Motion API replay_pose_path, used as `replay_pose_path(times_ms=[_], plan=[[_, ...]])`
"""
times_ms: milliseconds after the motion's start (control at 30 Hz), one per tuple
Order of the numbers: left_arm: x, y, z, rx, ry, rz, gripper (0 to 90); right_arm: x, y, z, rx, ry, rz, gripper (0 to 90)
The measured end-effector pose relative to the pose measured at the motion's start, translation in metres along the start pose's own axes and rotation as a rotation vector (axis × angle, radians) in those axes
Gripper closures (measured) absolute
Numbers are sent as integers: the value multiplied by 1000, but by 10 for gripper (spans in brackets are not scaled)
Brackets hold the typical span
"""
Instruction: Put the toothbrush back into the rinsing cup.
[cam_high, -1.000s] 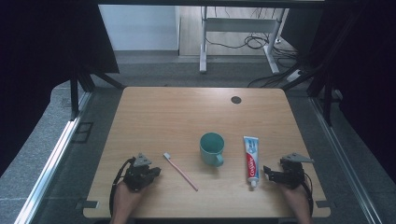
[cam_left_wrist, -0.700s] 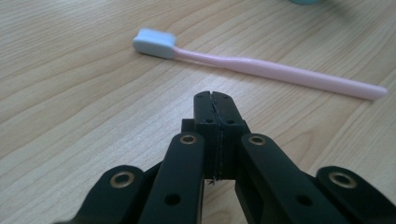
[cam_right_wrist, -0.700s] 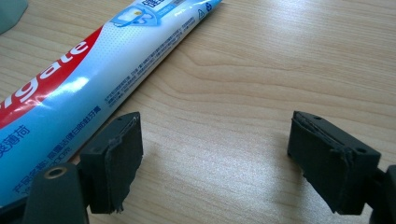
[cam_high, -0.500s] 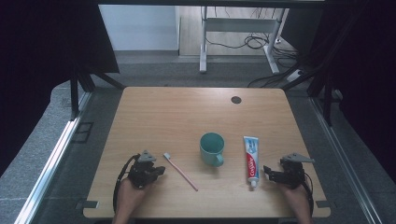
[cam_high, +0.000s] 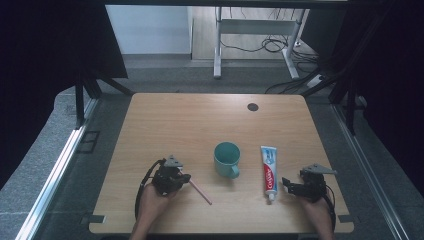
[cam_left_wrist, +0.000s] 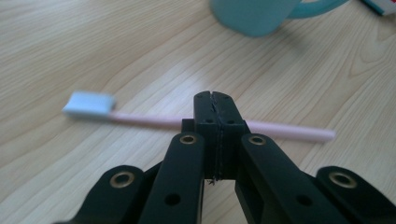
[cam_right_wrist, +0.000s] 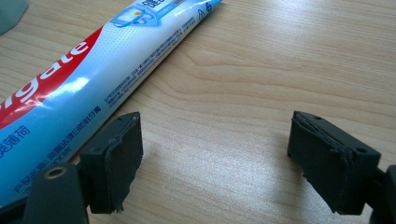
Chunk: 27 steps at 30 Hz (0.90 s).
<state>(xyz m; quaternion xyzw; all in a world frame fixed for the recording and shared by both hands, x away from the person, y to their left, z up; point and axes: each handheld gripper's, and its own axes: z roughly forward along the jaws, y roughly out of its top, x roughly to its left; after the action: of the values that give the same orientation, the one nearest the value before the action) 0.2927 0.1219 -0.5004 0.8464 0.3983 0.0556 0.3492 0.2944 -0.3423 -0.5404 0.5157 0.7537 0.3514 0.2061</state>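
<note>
**Gripping a pink toothbrush at the table's near edge**

Lying across the left gripper view, the toothbrush (cam_left_wrist: 201, 122) has a thin pale-pink handle and a small head with whitish-blue bristles at the picture's left end. The left gripper (cam_left_wrist: 213, 109) has its jaws pressed together on the handle, about midway along it (the handle runs out to either side of the pads). The brush sits low over the wooden table (cam_high: 200, 125), near its front left part, with the teal mug (cam_high: 227, 159) just beyond it.

From the high view the brush (cam_high: 201, 192) is only a short pink line sticking out toward the mug's side from the left gripper (cam_high: 181, 178), and its head cannot be made out; the close view gives the bristles and the grip itself. The high view, in turn, gives the layout: mug in the middle, toothpaste (cam_high: 269, 167) to its right, cap toward the person.

The right gripper (cam_right_wrist: 215, 154) rests with its jaws spread wide, nothing between them, the toothpaste (cam_right_wrist: 70, 93) just beside one pad; its printed red and blue label reads clearly there.
</note>
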Motion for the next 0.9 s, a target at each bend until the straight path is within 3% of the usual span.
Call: replay_pose_path(times_ms=[367,900], plan=[[-26,16,24,37,-33,60,895,-1,0,0,-1,3,5,179],[-42,7,38,88,-48,84,895,-1,0,0,-3,9,12,179]])
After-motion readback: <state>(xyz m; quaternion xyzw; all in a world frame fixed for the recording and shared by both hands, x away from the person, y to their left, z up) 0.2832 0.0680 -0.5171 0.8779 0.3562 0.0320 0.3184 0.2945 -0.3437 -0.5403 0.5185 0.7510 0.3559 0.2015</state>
